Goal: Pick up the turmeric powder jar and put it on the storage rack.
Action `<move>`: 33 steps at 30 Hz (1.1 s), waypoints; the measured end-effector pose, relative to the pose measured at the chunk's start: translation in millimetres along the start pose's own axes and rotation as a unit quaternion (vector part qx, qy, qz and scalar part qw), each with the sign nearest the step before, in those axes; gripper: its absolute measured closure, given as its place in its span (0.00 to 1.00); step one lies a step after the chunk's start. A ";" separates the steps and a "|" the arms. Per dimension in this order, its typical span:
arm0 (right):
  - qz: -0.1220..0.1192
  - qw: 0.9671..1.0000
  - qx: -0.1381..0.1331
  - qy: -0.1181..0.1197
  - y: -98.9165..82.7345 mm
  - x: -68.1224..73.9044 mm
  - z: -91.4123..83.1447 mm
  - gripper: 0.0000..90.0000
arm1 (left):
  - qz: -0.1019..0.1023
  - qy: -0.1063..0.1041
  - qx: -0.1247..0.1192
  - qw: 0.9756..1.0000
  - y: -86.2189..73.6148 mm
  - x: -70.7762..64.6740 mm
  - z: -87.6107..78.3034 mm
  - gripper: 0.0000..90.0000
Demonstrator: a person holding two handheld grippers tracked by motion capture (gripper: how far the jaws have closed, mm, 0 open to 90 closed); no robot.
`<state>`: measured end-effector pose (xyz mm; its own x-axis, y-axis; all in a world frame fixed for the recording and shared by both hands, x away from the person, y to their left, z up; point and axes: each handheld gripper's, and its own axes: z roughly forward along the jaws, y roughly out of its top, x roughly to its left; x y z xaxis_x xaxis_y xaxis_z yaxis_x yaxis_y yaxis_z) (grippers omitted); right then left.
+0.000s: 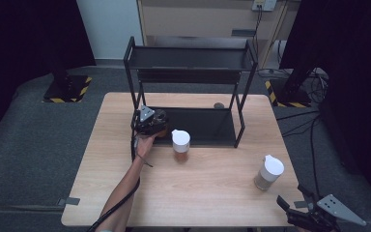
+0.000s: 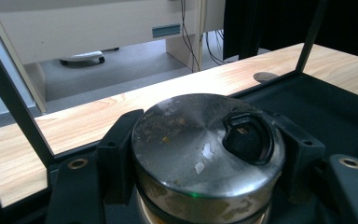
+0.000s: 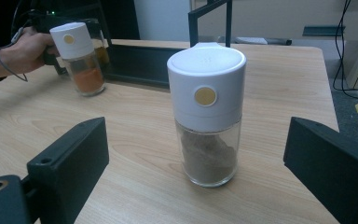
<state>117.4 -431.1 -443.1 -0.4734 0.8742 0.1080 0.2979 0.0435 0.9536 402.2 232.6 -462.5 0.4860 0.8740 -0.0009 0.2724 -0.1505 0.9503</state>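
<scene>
My left gripper [image 1: 155, 126] is shut on a glass jar with a worn metal lid [image 2: 200, 144], its black fingers [image 2: 119, 140] pressing both sides of it. It holds the jar at the front left corner of the black rack's lower shelf [image 1: 207, 126]. Whether the jar rests on the shelf I cannot tell. A white-capped jar of orange powder [image 1: 180, 144] stands on the table just in front of the rack. My right gripper [image 1: 293, 196] is open near the table's front right corner. A white-capped jar of brown powder [image 3: 207, 116] stands ahead of its wide-spread fingers [image 3: 70, 154], untouched.
The two-tier black metal rack [image 1: 191, 58] stands at the back of the wooden table [image 1: 212, 193]. A small dark round mark [image 1: 218, 105] lies on the table behind the lower shelf. Cabinets and cables are beyond the far edge.
</scene>
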 end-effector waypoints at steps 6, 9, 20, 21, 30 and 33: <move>0.000 1.000 0.000 0.001 -0.1 -0.3 0.1 0.07 | -0.001 -0.005 0.004 1.000 2.1 2.5 0.6 0.37; 0.000 1.000 -0.001 0.001 -0.2 -0.2 -0.2 0.07 | 0.000 -0.007 0.006 1.000 2.5 2.9 1.1 0.36; 0.000 1.000 -0.001 0.001 -0.2 -0.4 -0.2 0.07 | -0.020 -0.023 0.003 1.000 12.0 9.2 -1.8 0.16; 0.000 1.000 -0.001 0.001 -0.1 -0.3 -0.2 0.07 | -0.019 -0.027 0.001 0.999 14.2 10.0 -2.4 0.15; 0.000 1.000 0.000 0.001 0.2 0.1 -0.1 0.07 | -0.014 -0.045 -0.016 0.999 30.2 9.7 -9.1 0.09; 0.000 1.000 0.000 0.001 0.1 0.0 0.0 0.07 | -0.009 -0.051 -0.019 0.998 35.7 11.3 -13.6 0.08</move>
<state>117.4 -431.1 -443.0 -0.4751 0.8733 0.1082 0.2972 0.0435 0.9538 406.1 243.4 -424.4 0.5637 0.8246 -0.0469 0.2508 -0.1169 0.9610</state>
